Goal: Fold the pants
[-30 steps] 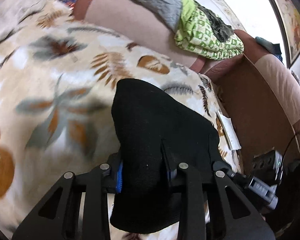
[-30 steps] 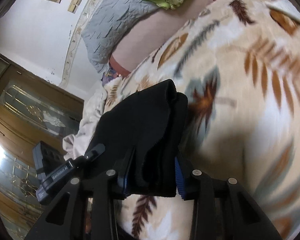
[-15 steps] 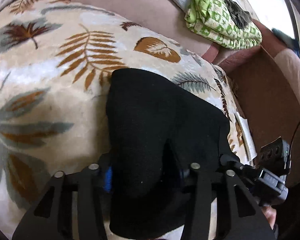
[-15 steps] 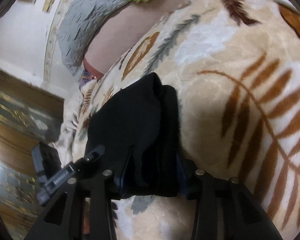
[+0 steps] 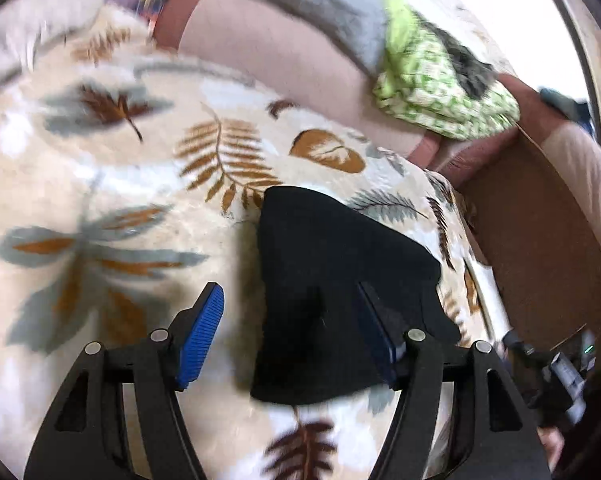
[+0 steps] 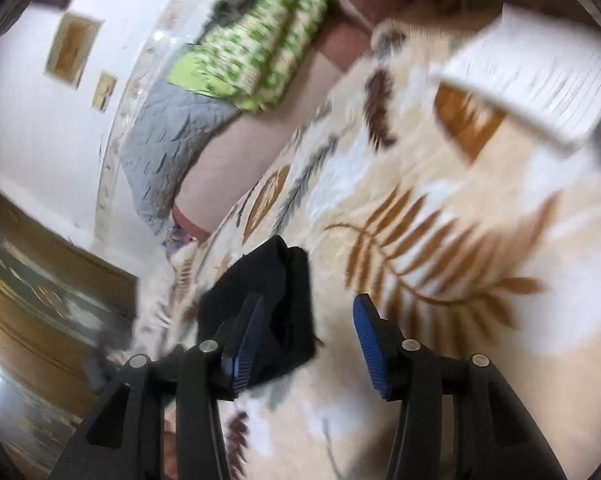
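Note:
The black pants [image 5: 332, 280] lie folded into a compact bundle on the leaf-patterned blanket [image 5: 100, 184]. My left gripper [image 5: 290, 320] is open above them; its right blue pad [image 5: 380, 336] is over the bundle, and its left pad is over the blanket. In the right wrist view the same bundle [image 6: 276, 304] lies between the jaws and to the left. My right gripper [image 6: 306, 332] is open, its left pad [image 6: 244, 348] in front of the bundle and its right pad over bare blanket. Neither gripper holds anything.
A pink headboard cushion [image 5: 292, 56] runs along the back, with a grey quilted pillow [image 6: 168, 140] and a green patterned cloth [image 5: 440, 88] on it. A white paper [image 6: 536, 80] lies on the blanket at far right. A wooden door [image 6: 40, 312] stands left.
Both grippers have opened and let go of the pants, which now rest on the blanket. Both grippers have drawn back a little; the views are motion-blurred.

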Tool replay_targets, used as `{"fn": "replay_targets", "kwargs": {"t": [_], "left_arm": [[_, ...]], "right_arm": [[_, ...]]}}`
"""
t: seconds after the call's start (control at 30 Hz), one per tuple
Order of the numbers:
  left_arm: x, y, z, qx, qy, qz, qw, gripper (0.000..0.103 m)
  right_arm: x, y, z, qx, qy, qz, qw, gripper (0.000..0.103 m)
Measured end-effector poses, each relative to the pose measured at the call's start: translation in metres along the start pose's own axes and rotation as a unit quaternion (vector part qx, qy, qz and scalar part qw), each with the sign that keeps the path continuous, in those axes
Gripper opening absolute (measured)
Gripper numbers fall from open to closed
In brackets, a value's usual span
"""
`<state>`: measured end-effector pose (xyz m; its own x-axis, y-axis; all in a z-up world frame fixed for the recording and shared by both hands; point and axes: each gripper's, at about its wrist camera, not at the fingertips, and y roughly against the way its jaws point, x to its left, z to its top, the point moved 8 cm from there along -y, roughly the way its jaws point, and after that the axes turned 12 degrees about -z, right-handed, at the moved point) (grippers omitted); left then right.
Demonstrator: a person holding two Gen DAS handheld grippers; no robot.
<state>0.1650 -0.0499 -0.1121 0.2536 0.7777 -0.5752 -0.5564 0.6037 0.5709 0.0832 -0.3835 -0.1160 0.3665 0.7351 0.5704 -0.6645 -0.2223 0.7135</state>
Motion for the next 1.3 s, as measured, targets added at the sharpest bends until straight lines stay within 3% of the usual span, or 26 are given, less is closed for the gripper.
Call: {"fn": "replay_targets", "kwargs": {"t": [0.2, 0.27, 0.4, 0.53, 0.63, 0.73, 0.87, 1.0, 1.3], "left_arm": [[-0.043, 0.031, -0.069, 0.006, -0.102, -0.004, 0.9948, 0.070], [-0.060, 0.034, -0.086, 0.016, -0.138, -0.019, 0.9901, 0.070], [-0.080, 0.045, -0.104, 0.013, -0.213, -0.020, 0.9768, 0.071], [-0.070, 0.050, -0.109, 0.016, -0.221, 0.012, 0.9752, 0.082], [-0.050, 0.052, -0.108, 0.026, -0.199, 0.048, 0.9785, 0.082], [-0.035, 0.048, -0.110, 0.043, -0.177, 0.062, 0.9813, 0.082], [-0.021, 0.044, -0.114, 0.060, -0.167, 0.110, 0.9780, 0.082], [-0.020, 0.042, -0.118, 0.075, -0.160, 0.138, 0.9745, 0.082], [-0.028, 0.030, -0.121, 0.090, -0.161, 0.162, 0.9693, 0.082]], "right_arm": [[0.034, 0.070, -0.051, -0.021, 0.106, 0.000, 0.994, 0.061], [0.049, 0.090, -0.068, -0.041, 0.158, -0.013, 0.986, 0.080], [0.064, 0.096, -0.106, -0.018, 0.206, -0.037, 0.978, 0.081], [0.084, 0.091, -0.127, -0.006, 0.271, -0.091, 0.958, 0.081], [0.106, 0.077, -0.133, -0.013, 0.311, -0.099, 0.945, 0.081], [0.114, 0.059, -0.139, -0.013, 0.321, -0.103, 0.942, 0.081], [0.125, 0.040, -0.141, -0.034, 0.344, -0.123, 0.930, 0.081], [0.133, 0.042, -0.134, -0.063, 0.337, -0.115, 0.932, 0.081], [0.117, 0.058, -0.109, -0.121, 0.280, -0.137, 0.943, 0.082]]}}
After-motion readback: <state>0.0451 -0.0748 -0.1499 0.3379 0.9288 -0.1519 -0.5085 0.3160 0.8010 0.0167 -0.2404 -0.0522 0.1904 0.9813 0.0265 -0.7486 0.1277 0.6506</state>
